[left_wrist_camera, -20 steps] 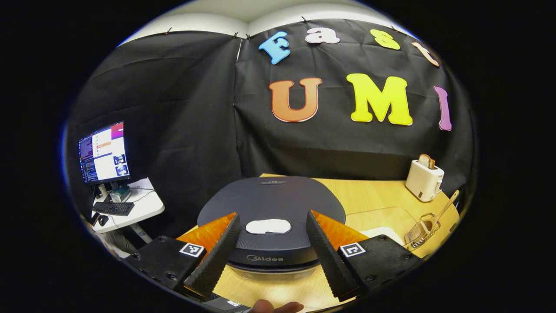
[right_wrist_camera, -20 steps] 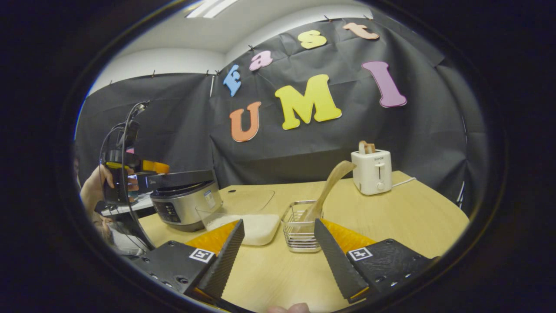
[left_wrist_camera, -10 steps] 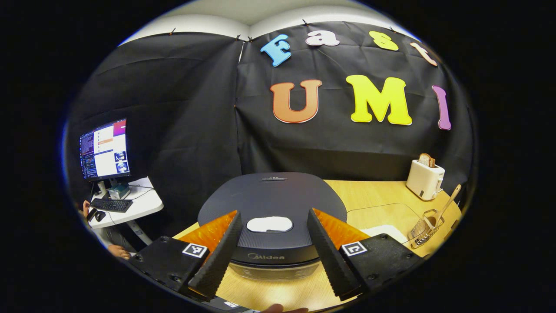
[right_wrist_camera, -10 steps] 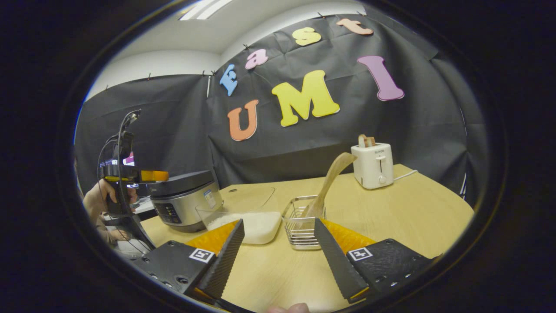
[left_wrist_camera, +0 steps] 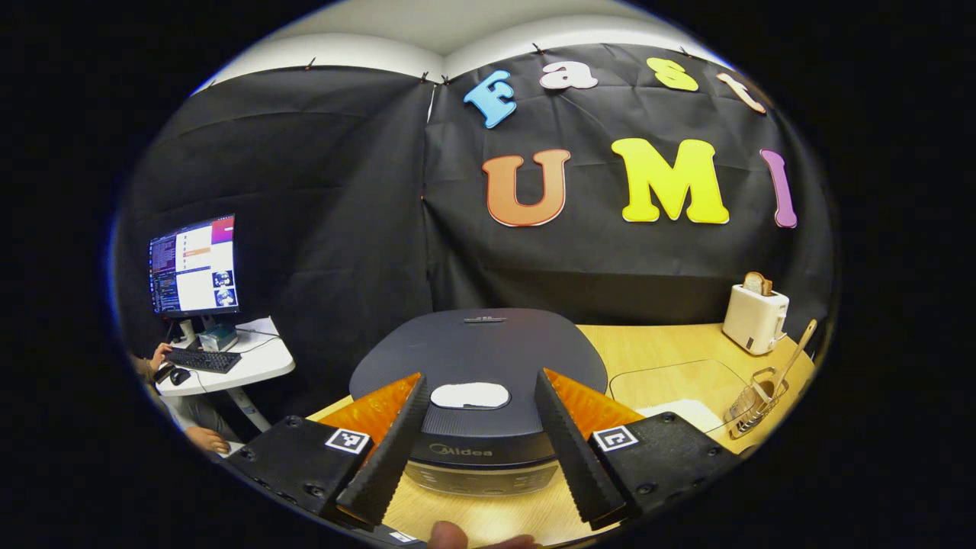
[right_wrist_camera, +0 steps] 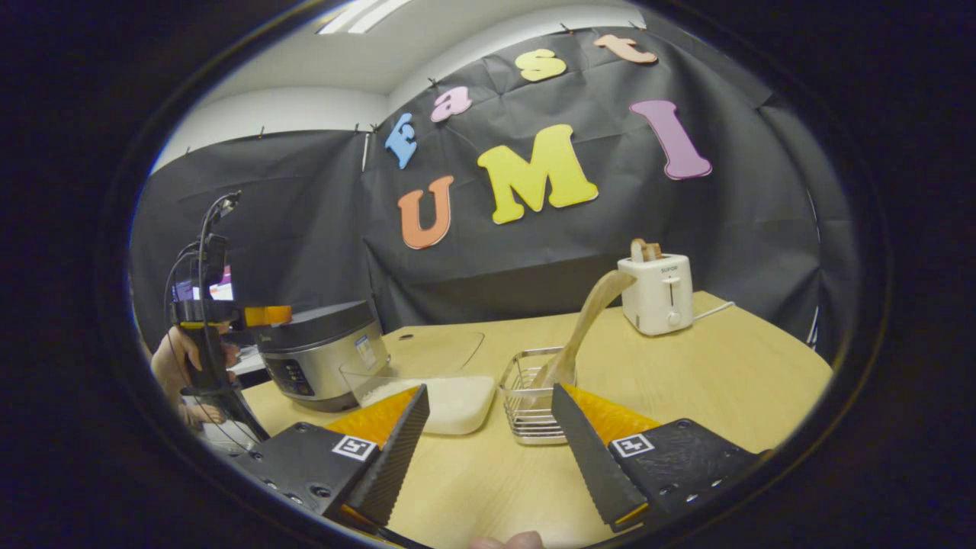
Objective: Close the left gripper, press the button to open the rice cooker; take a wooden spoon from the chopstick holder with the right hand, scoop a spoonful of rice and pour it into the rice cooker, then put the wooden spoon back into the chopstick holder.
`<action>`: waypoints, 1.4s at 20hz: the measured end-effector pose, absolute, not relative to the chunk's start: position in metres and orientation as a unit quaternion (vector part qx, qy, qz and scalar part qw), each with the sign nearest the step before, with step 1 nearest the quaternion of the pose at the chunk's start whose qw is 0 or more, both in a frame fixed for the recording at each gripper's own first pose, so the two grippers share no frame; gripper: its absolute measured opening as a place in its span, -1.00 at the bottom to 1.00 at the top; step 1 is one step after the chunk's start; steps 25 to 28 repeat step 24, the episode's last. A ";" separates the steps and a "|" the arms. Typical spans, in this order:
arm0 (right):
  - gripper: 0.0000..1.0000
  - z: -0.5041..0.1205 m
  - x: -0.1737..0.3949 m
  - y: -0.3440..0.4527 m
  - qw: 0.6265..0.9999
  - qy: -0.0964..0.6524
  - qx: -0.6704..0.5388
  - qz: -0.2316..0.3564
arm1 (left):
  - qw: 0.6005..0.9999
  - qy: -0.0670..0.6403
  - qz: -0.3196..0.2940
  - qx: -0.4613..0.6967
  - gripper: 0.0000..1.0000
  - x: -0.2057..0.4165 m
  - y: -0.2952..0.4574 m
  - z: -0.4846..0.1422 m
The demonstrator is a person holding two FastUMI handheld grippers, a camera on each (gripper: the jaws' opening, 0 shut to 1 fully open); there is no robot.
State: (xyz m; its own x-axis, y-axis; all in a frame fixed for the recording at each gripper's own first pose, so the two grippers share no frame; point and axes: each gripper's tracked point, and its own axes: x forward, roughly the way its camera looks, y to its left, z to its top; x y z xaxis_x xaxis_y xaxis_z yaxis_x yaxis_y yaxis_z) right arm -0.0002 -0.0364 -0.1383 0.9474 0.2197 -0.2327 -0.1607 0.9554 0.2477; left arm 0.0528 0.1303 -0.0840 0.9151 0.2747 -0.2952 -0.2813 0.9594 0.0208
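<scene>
Here's the wooden tabletop (right_wrist_camera: pixel 717 381) spread out in front of me, everything on it. Biggest piece is the rice cooker (left_wrist_camera: pixel 476 366), lid down and shut, sitting right ahead in the left gripper view. Its pale button (left_wrist_camera: pixel 470 395) lies on the front of the lid, framed between my left fingers. My left gripper (left_wrist_camera: pixel 476 450) hovers in front of the cooker with its fingers spread wide, gripping nothing, not touching the lid as far as I can tell. In the right gripper view I catch that same gripper off to the left, held in a hand (right_wrist_camera: pixel 169 362) just beside the cooker.

Next to the cooker on its right sits a clear tub of rice (right_wrist_camera: pixel 450 396), white grains level inside. Just beside that stands the wire chopstick holder (right_wrist_camera: pixel 530 404), and the wooden spoon (right_wrist_camera: pixel 587 320) leans in it, handle end down in the basket, bowl tilted up to the right. My right gripper (right_wrist_camera: pixel 488 450) hangs low over the tabletop, near the tub and the holder, fingers wide apart and holding nothing. Farther back, a white toaster (right_wrist_camera: pixel 657 293) with a slice poking up. Off the table's left, a monitor (left_wrist_camera: pixel 194 265) on a small desk.
</scene>
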 end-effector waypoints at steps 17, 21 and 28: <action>0.92 -0.059 -0.005 -0.033 0.998 0.043 0.032 0.021 | 0.997 0.047 0.053 -0.022 0.99 0.007 0.022 -0.033; 0.91 -0.052 -0.012 -0.024 0.999 0.035 0.022 0.006 | 0.999 0.033 0.036 -0.024 0.99 0.000 0.012 -0.029; 0.82 -0.044 -0.011 -0.019 0.999 0.031 0.013 -0.005 | 0.999 0.030 0.021 -0.031 0.98 -0.005 0.008 -0.026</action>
